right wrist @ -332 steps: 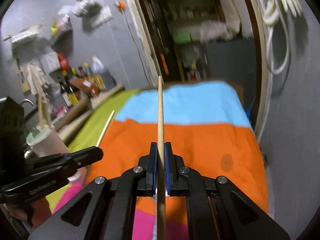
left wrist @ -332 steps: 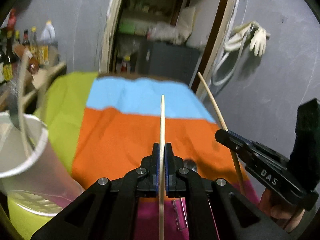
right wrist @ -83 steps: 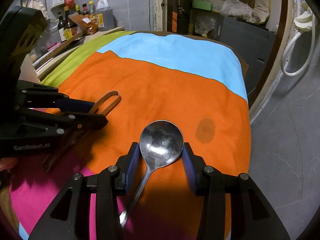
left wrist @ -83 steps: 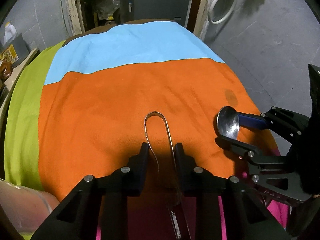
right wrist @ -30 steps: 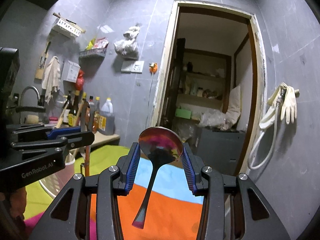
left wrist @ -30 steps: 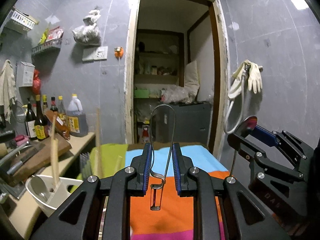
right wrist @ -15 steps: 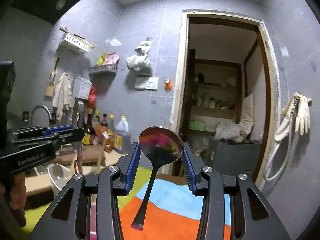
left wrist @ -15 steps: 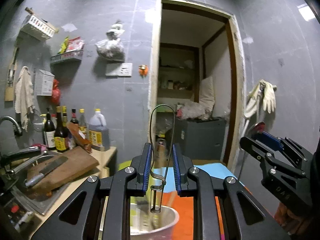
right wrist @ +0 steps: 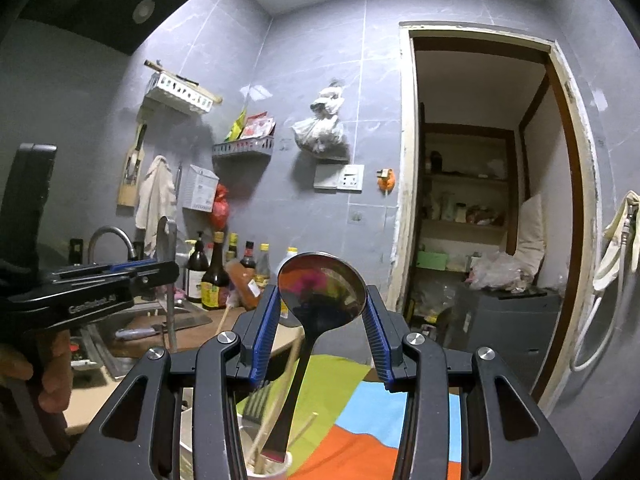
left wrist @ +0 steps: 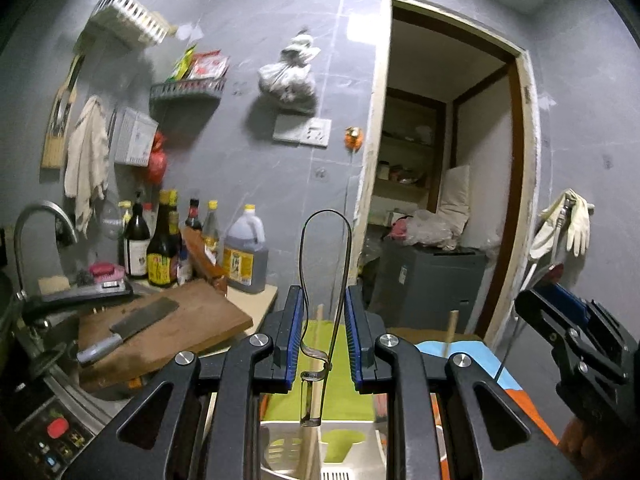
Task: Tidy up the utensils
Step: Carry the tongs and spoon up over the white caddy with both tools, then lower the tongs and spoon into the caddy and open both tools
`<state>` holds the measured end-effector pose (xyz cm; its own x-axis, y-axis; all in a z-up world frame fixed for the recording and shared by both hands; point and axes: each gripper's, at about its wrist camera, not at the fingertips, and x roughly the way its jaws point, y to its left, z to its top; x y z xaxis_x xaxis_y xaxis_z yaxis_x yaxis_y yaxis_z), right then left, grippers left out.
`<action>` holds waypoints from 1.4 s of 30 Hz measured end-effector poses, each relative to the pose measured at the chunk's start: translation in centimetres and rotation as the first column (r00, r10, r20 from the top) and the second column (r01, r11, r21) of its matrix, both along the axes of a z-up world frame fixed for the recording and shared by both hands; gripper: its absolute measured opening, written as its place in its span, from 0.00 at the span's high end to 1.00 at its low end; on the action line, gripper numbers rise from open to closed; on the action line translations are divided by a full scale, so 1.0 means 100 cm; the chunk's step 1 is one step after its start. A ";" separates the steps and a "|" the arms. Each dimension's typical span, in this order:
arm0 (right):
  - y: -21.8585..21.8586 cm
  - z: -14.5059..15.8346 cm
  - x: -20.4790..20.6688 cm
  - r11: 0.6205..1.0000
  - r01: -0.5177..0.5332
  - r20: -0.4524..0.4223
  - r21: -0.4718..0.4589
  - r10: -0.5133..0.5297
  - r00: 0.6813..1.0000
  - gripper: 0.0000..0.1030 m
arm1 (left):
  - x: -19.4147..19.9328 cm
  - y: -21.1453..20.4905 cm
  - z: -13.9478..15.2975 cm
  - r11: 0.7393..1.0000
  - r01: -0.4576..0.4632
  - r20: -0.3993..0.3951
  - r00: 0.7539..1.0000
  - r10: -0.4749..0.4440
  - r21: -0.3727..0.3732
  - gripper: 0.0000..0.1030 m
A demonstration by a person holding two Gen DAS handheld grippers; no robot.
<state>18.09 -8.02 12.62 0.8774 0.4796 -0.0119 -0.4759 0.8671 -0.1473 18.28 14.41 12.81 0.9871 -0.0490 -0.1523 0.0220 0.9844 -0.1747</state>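
In the left wrist view my left gripper point(left wrist: 323, 336) is shut on thin metal tongs point(left wrist: 326, 248), which stand upright with the bend on top. Below them stands a white utensil holder point(left wrist: 280, 450) with wooden chopsticks point(left wrist: 317, 344) in it. In the right wrist view my right gripper point(right wrist: 322, 320) is shut on a steel spoon point(right wrist: 322, 292), gripped by the bowl. The handle hangs down over the holder point(right wrist: 287, 465). The left gripper point(right wrist: 168, 270) with the tongs point(right wrist: 171, 312) shows at the left there. The right gripper point(left wrist: 540, 300) appears at the right edge of the left view.
On the counter to the left lie a wooden cutting board point(left wrist: 188, 320) with a cleaver point(left wrist: 136, 328), several bottles point(left wrist: 168, 248) and a sink faucet point(left wrist: 40, 216). A multicoloured cloth point(left wrist: 496, 372) covers the table at the right. An open doorway point(right wrist: 480, 200) is behind.
Both grippers have swung left and slightly up, away from the cloth toward the counter. The white holder now sits under the tongs and the spoon handle. Both grips are unchanged.
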 end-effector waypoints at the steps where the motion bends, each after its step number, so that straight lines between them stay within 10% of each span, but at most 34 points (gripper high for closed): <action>1: 0.002 -0.002 0.001 1.000 0.002 -0.002 -0.001 -0.002 1.000 0.62 | 0.001 0.002 -0.003 1.000 0.000 -0.004 1.000 0.000 -0.005 0.84; 42: 0.014 -0.080 0.035 0.999 0.029 -0.280 -0.018 -0.032 0.960 0.61 | 0.021 0.004 -0.083 0.998 0.041 -0.231 0.972 -0.049 -0.039 0.83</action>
<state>21.60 -6.60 4.59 0.8523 0.4508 -0.2654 -0.4732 0.8807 -0.0237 20.41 14.80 4.48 0.9220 -0.1014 -0.3737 0.0208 0.9767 -0.2137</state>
